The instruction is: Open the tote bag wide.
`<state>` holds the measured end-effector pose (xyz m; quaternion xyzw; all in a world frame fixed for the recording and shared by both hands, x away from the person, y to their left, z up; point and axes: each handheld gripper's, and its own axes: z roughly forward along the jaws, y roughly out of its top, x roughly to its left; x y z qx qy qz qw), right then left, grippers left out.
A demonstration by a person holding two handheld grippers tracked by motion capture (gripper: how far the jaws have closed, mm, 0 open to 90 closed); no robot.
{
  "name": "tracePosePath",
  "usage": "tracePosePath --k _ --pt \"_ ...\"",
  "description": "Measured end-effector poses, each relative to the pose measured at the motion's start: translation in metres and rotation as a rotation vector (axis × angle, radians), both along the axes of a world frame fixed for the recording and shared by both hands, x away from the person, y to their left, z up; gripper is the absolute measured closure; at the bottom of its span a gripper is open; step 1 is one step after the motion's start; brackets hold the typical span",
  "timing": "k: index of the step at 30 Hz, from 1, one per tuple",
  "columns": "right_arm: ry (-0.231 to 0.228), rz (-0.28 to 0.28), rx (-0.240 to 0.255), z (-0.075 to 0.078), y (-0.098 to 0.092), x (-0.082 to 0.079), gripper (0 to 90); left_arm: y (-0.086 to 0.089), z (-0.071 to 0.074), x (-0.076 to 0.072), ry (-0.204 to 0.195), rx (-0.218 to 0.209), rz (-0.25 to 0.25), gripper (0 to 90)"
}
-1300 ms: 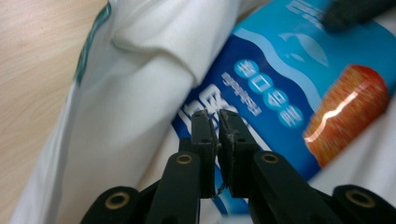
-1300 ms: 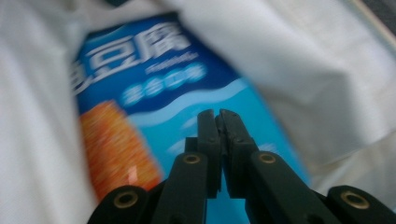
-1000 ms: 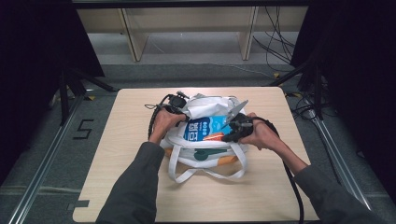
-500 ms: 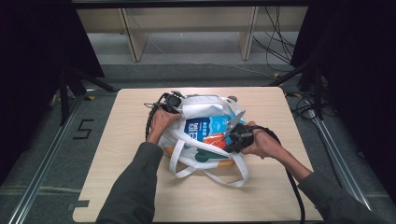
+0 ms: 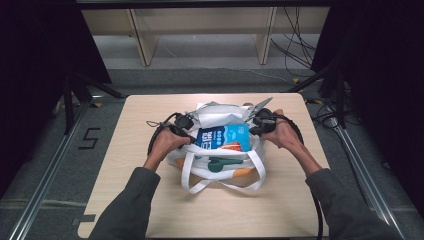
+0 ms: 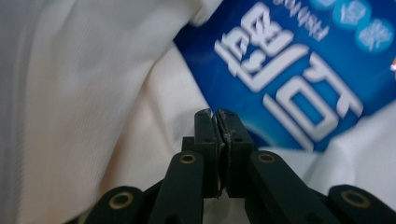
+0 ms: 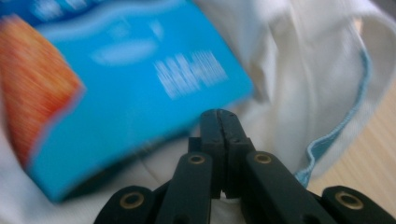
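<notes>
While a person leans over the wooden table (image 5: pixel 150 210), a white cloth tote bag (image 5: pixel 220 167) lies slumped near its middle in the high view, its two looped handles trailing toward the person. A blue packet (image 5: pixel 222 137) shows at the bag's mouth. The left gripper (image 5: pixel 186 131) sits at the bag's left edge and the right gripper (image 5: pixel 256 125) at its right edge, each pulling the cloth outward.

In the left gripper view, the black jaws are pressed together with a thin fold of the bag's cloth (image 6: pixel 116 116) seemingly pinched between them; the packet (image 6: pixel 289 79) lies just beyond, above and right of the tips.

In the right gripper view, the jaws likewise meet, apparently nipping the bag's cloth (image 7: pixel 299 70), with the packet (image 7: pixel 140 88) up and left of them and a pale blue seam running down the cloth at right.

Judged from its sag, the bag is soft and light and will fold wherever unsupported; the rim hem or the handles look like the firmest holds, while the glossy packet may slide.
</notes>
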<state>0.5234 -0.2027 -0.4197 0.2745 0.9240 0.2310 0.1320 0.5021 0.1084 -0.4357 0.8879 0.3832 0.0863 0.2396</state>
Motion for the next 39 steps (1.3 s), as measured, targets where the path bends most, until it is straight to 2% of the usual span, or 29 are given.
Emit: tracePosePath --k 1,2,3,4,6,7,8,9,12,13,14,15,16,18,19,20,21,22,23,24,28,30,32,33,34,35,36,37,39 --pt "0.028 -0.012 -0.025 -0.014 -0.007 0.001 90.0 0.005 0.000 -0.001 0.007 -0.011 -0.002 87.6" --pt "0.028 -0.012 -0.025 -0.014 -0.007 0.001 90.0 0.008 0.000 -0.002 0.012 -0.033 0.006 87.6" --pt "0.036 -0.029 -0.071 -0.031 -0.015 0.004 90.0 0.012 0.002 -0.004 0.006 -0.021 -0.007 88.0" --pt "0.036 -0.029 -0.071 -0.031 -0.015 0.004 90.0 0.014 0.003 -0.006 0.001 -0.012 -0.012 88.0" --pt "0.066 -0.056 -0.014 -0.039 -0.022 0.007 90.0 0.018 0.005 -0.010 -0.018 -0.028 0.002 87.9" --pt "0.066 -0.060 -0.003 -0.037 -0.023 0.006 90.0 0.016 0.006 -0.011 -0.024 -0.019 0.002 87.7" --pt "0.050 -0.049 -0.017 -0.034 -0.021 0.004 90.0 0.014 0.007 -0.012 -0.031 0.003 -0.013 87.3" --pt "0.023 -0.033 -0.039 -0.026 -0.018 0.001 90.0 0.011 0.009 -0.012 -0.034 -0.002 -0.017 86.0" --pt "-0.032 0.008 0.043 0.003 -0.005 -0.015 90.0 0.002 0.015 -0.009 -0.054 -0.073 -0.010 83.4" --pt "-0.045 0.040 0.093 0.012 0.004 -0.022 90.0 -0.001 0.017 -0.008 -0.063 -0.083 -0.005 83.1" --pt "-0.040 0.067 0.109 0.016 0.009 -0.026 90.0 -0.006 0.018 -0.005 -0.071 -0.086 0.001 82.9" --pt "-0.016 0.113 0.132 0.019 0.019 -0.033 90.0 -0.010 0.017 -0.002 -0.073 -0.095 0.008 82.6" --pt "0.033 0.175 0.162 0.018 0.031 -0.041 90.0 -0.013 0.016 0.000 -0.074 -0.103 0.014 82.0" --pt "0.059 0.249 0.158 0.011 0.040 -0.047 90.0 -0.015 0.013 0.008 -0.071 -0.100 0.040 82.3" --pt "0.088 0.259 0.136 0.008 0.041 -0.052 90.0 -0.015 0.010 0.012 -0.068 -0.098 0.059 82.3" --pt "0.088 0.259 0.136 0.008 0.041 -0.052 90.0 -0.014 0.008 0.016 -0.047 -0.105 0.072 82.3" --pt "0.124 0.314 0.130 -0.002 0.041 -0.060 90.0 -0.013 0.002 0.022 -0.019 -0.130 0.099 83.0" --pt "0.124 0.314 0.130 -0.002 0.041 -0.060 90.0 -0.013 0.002 0.022 -0.019 -0.130 0.099 83.2" --pt "0.147 0.315 0.132 -0.004 0.040 -0.063 90.0 -0.014 0.000 0.023 -0.016 -0.130 0.100 83.2" --pt "0.183 0.345 0.132 -0.010 0.039 -0.067 90.0 -0.015 0.000 0.025 -0.008 -0.110 0.081 83.9" --pt "0.193 0.347 0.112 -0.014 0.041 -0.072 90.0 -0.018 -0.001 0.022 -0.020 -0.109 0.095 84.0" --pt "0.176 0.349 0.110 -0.012 0.041 -0.072 90.0 -0.019 0.003 0.014 -0.037 -0.092 0.062 83.9" --pt "0.146 0.338 0.142 -0.007 0.038 -0.069 90.0 -0.017 0.007 0.005 -0.036 -0.106 0.038 83.0" --pt "0.120 0.290 0.172 -0.001 0.034 -0.069 90.0 -0.014 0.009 -0.001 -0.037 -0.114 0.021 83.1" --pt "0.120 0.290 0.172 -0.001 0.034 -0.069 90.0 -0.012 0.009 -0.007 -0.029 -0.119 0.003 83.1" --pt "0.094 0.286 0.188 0.002 0.031 -0.066 90.0 -0.008 0.009 -0.013 -0.007 -0.118 -0.032 83.3" --pt "0.085 0.243 0.221 0.005 0.027 -0.065 90.0 -0.006 0.006 -0.020 -0.013 -0.131 -0.023 83.4" --pt "0.085 0.243 0.221 0.005 0.027 -0.065 90.0 -0.003 0.006 -0.024 -0.010 -0.120 -0.040 83.4" --pt "0.081 0.216 0.224 0.006 0.025 -0.063 90.0 0.004 0.003 -0.037 -0.026 -0.135 -0.050 83.1"
